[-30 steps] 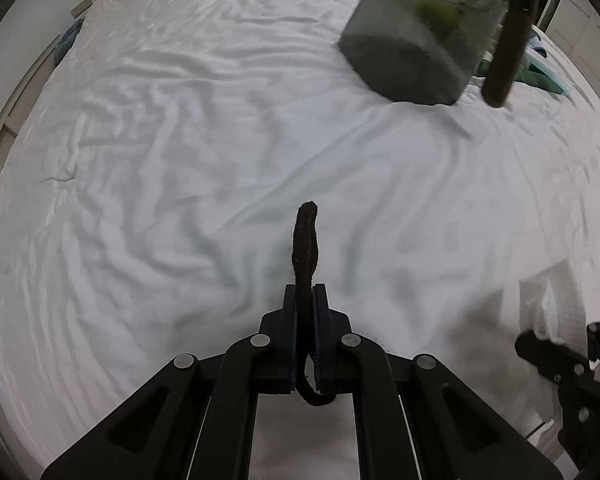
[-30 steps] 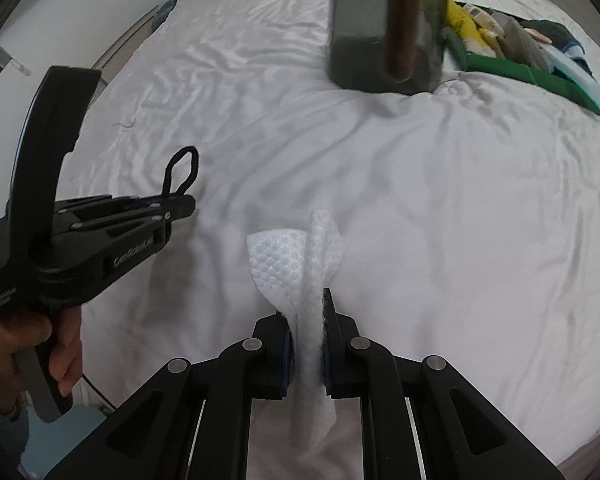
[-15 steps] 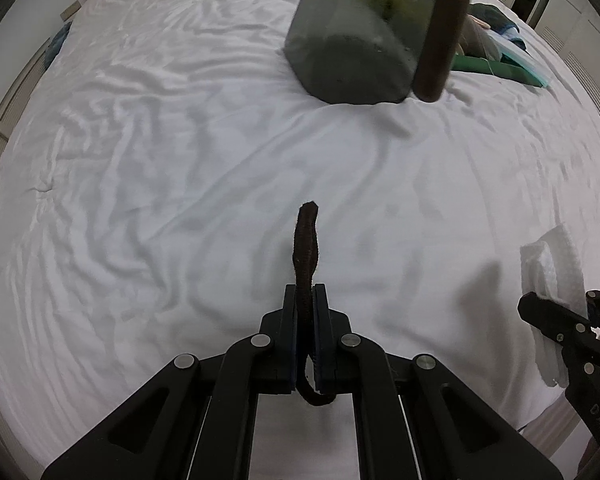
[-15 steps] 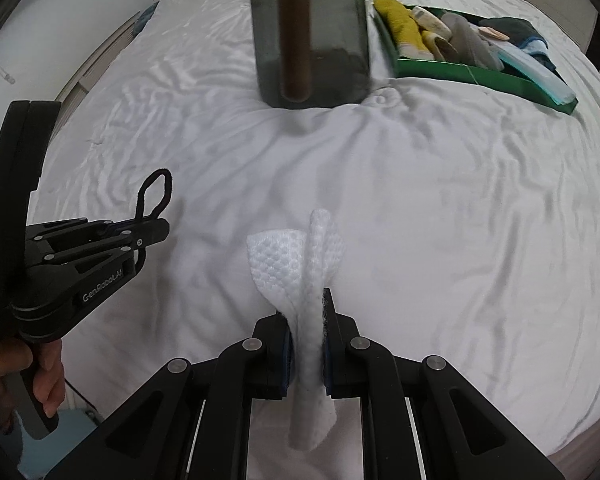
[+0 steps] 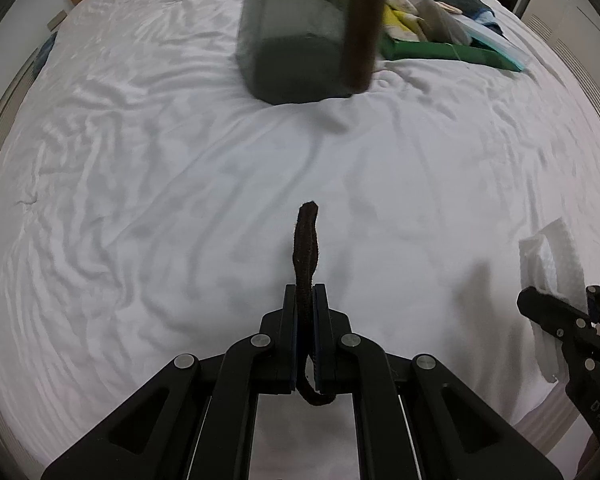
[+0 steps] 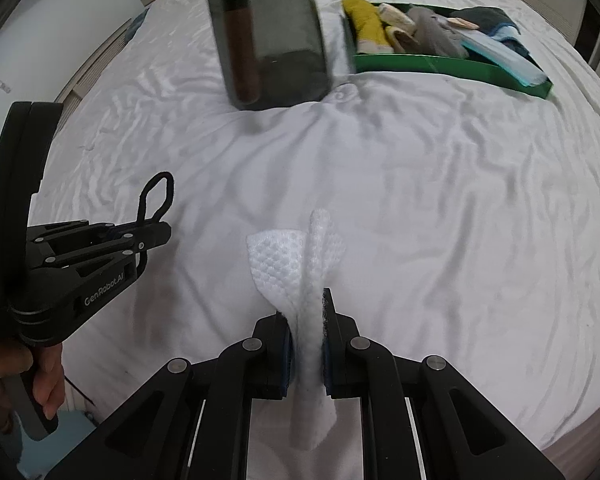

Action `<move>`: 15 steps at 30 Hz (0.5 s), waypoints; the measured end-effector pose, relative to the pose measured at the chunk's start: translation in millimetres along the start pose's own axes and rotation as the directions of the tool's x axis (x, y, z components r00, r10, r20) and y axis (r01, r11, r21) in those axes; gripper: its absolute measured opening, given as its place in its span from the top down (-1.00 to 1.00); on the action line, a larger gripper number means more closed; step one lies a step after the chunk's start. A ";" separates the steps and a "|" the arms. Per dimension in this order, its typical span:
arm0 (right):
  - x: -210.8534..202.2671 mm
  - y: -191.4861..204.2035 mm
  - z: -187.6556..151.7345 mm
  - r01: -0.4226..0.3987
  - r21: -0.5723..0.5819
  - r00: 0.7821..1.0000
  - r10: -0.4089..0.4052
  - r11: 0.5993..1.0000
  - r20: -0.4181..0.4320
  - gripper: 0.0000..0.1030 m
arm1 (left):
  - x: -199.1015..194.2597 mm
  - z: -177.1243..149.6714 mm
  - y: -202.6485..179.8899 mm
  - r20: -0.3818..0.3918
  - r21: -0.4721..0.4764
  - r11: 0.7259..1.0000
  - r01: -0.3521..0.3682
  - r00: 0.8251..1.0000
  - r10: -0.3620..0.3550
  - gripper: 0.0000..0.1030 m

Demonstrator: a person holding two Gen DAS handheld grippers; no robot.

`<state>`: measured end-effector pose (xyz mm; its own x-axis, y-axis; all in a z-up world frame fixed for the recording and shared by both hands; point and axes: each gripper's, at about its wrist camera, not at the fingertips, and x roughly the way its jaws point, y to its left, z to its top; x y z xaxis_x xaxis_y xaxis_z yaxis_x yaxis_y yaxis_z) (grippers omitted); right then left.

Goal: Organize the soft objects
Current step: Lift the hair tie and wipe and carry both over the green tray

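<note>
The left gripper (image 5: pixel 305 300) is squeezed tight on a dark band (image 5: pixel 307 240), so the floppy loop cannot slip. The right gripper (image 6: pixel 306 320) pinches a white cloth (image 6: pixel 296 256) in the middle, lifting it off the bed (image 6: pixel 440 200). At 12 o'clock stands a dark bin (image 6: pixel 268 32). At 1 o'clock a green tray (image 6: pixel 440 65) holds more soft things. Both pieces probably go there.

Soft even daylight, fisheye vignette, blurred far objects
</note>
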<state>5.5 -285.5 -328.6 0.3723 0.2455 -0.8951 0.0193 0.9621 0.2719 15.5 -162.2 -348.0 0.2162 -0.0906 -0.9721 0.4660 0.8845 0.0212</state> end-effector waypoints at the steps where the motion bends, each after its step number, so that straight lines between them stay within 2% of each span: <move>1: -1.8 -2.9 -1.0 0.004 0.006 1.000 -0.004 1.000 0.001 0.79 | -0.4 0.5 -4.5 -0.001 0.004 1.000 0.000 1.000 0.000 0.92; 15: -28.1 -52.0 -2.7 0.018 0.036 1.000 -0.019 0.999 0.015 0.79 | -8.7 16.7 -61.8 -0.017 0.047 0.998 0.050 0.999 -0.049 0.92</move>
<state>-8.5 -342.1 -318.5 0.3853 0.2257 -0.8947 0.0590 0.9616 0.2680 -0.8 -223.8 -336.9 0.1785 -0.1261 -0.9758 0.5157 0.8566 -0.0164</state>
